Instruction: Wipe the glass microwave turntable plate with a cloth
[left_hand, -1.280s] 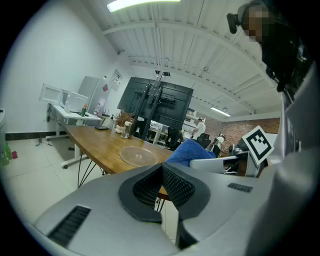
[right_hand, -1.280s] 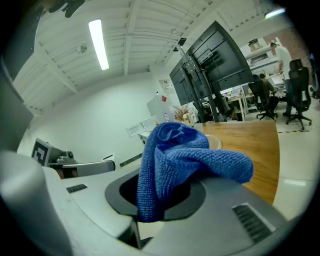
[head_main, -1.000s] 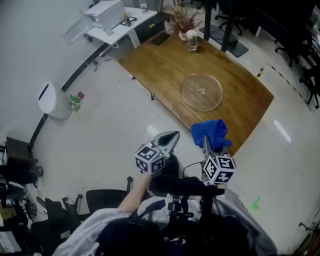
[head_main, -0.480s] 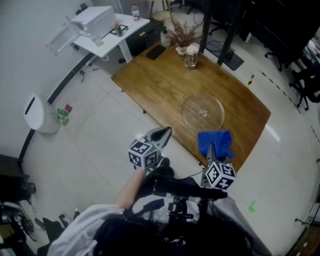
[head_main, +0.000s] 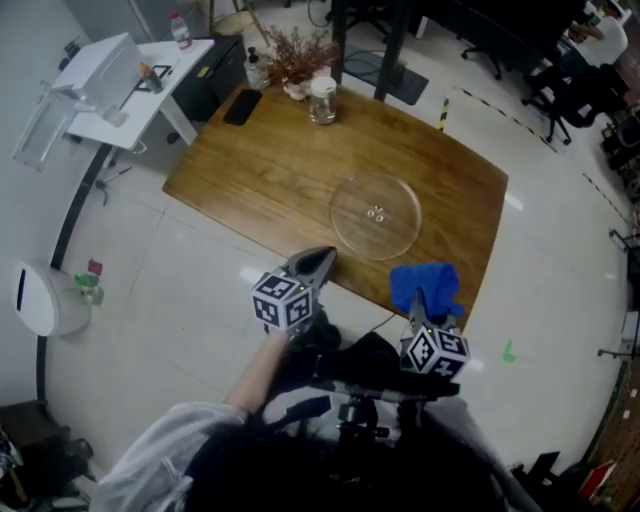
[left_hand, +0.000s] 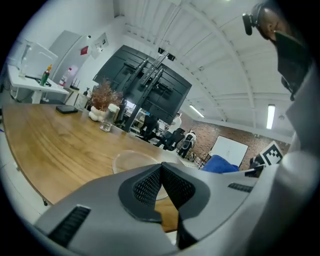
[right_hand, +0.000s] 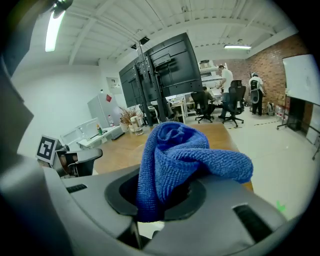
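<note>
On the wooden table (head_main: 260, 170) in the head view, the glass turntable plate (head_main: 376, 215) lies flat near the front edge. It sits at 2 o'clock from the left gripper (head_main: 316, 263) and at 11 o'clock from the right gripper (head_main: 424, 304), apart from both. The right gripper carries a blue cloth (head_main: 426, 282) that hangs over the table's edge. Each gripper's cube bears black-and-white square patterns and no readable words. A glass jar (head_main: 322, 100) and a dark phone (head_main: 243, 106) stand at the table's far side.

Left gripper view: the left gripper (left_hand: 161, 168) has its ribbed pads pressed together with nothing between them; the plate (left_hand: 131, 161) lies just beyond, at 11 o'clock, and the cloth (left_hand: 222, 164) at 3 o'clock.

Right gripper view: the right gripper (right_hand: 164, 201) is clamped on the bunched cloth (right_hand: 172, 150), which hides the plate.
</note>
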